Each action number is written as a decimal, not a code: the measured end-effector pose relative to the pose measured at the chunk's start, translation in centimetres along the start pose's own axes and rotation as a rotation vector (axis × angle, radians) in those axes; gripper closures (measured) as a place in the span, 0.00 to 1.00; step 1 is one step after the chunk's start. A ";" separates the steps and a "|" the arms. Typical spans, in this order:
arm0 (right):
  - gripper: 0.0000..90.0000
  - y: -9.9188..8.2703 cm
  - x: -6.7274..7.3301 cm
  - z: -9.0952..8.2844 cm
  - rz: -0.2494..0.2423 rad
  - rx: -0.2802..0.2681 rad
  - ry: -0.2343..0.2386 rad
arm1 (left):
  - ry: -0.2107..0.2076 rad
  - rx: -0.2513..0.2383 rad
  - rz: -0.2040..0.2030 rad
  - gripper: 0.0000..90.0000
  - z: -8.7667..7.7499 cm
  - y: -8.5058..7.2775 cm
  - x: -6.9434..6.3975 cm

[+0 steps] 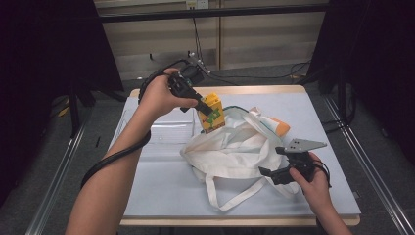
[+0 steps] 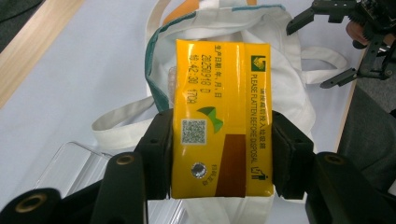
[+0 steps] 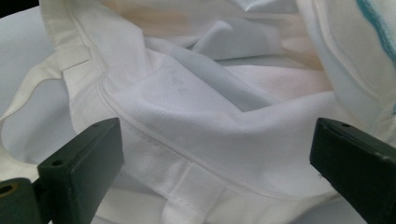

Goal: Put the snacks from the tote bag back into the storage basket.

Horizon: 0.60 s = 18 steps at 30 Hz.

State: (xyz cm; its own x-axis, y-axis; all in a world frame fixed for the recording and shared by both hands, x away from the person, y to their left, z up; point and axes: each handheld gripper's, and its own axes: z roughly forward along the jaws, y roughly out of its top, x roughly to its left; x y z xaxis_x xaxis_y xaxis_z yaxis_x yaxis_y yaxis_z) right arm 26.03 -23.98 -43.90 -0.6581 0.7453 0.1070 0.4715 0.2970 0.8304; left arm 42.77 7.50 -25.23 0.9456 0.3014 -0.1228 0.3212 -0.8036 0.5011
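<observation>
A pale blue counter (image 1: 161, 191) with a wooden edge stands in a dim room, cables trailing along the back wall. At its left lies a clear plastic tray (image 1: 169, 129); above it the left gripper (image 1: 204, 108) has its jaws clamped on the sides of a yellow drink carton (image 1: 212, 113), held in the air just over the mouth of the white cloth tote bag (image 1: 235, 147). To the right, the right gripper (image 1: 275, 172) rests with jaws wide apart at the bag's rim, gripping nothing. The carton looks mid-transfer — either into the bag or out to the tray — so the next move needs a steady carry and a clean release.
</observation>
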 end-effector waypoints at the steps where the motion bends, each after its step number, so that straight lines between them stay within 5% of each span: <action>1: 0.03 0.0 0.0 0.0 -0.002 0.001 0.001 | 0.006 0.000 -0.001 0.55 -0.1 -0.1 0.0; 7: 0.03 0.0 0.1 0.1 -0.001 0.001 0.002 | 0.012 0.003 0.008 0.55 -0.8 -0.8 0.7; 8: 0.03 0.0 0.1 0.2 -0.001 0.002 0.001 | 0.006 -0.015 -0.033 0.55 -0.8 -0.9 0.5; 11: 0.03 0.0 0.1 0.2 -0.002 0.002 0.001 | 0.010 0.011 0.005 0.55 -1.2 -1.2 1.0; 13: 0.03 0.0 0.2 0.2 -0.003 0.002 0.001 | 0.015 -0.019 -0.037 0.55 -1.2 -1.4 0.8; 14: 0.03 0.0 0.2 0.2 -0.001 0.004 0.002 | 0.012 0.007 0.001 0.55 -1.5 -1.4 1.1; 15: 0.03 0.0 0.2 0.2 -0.002 0.005 0.003 | 0.014 -0.014 -0.026 0.55 -1.5 -1.6 1.0; 18: 0.03 0.0 0.2 0.3 -0.003 0.004 0.009 | 0.020 -0.003 -0.020 0.55 -1.9 -1.9 1.3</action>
State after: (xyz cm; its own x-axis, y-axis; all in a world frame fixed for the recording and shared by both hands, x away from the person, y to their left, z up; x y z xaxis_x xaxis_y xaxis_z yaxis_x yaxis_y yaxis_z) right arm 26.02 -23.64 -44.03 -0.6644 0.7393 0.1094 0.4717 0.3014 0.8286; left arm 43.34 10.38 -24.70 0.9377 0.3275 -0.1158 0.3398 -0.7960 0.5009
